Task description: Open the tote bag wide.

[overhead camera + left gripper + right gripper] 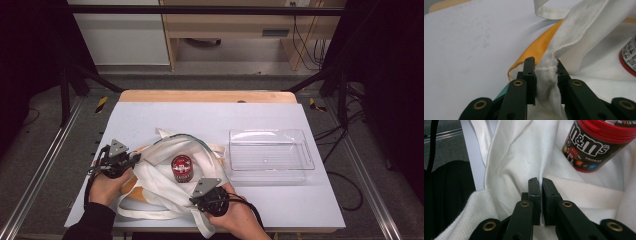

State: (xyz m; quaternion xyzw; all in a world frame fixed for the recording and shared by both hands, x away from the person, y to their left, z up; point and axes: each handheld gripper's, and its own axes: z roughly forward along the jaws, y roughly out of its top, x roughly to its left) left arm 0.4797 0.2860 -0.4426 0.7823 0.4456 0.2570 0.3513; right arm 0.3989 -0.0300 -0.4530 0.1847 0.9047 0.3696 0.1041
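Two grippers clamped on the cloth bag [160, 172]: left gripper [545, 72] pinching a bunched fold at the bag's left rim, right gripper [541, 188] nipped nearly together on thin cloth at its near rim. Between them, inside the mouth, a candy can [182, 168], nearer the right.

White bag [160, 175], red-lidded can [182, 167]
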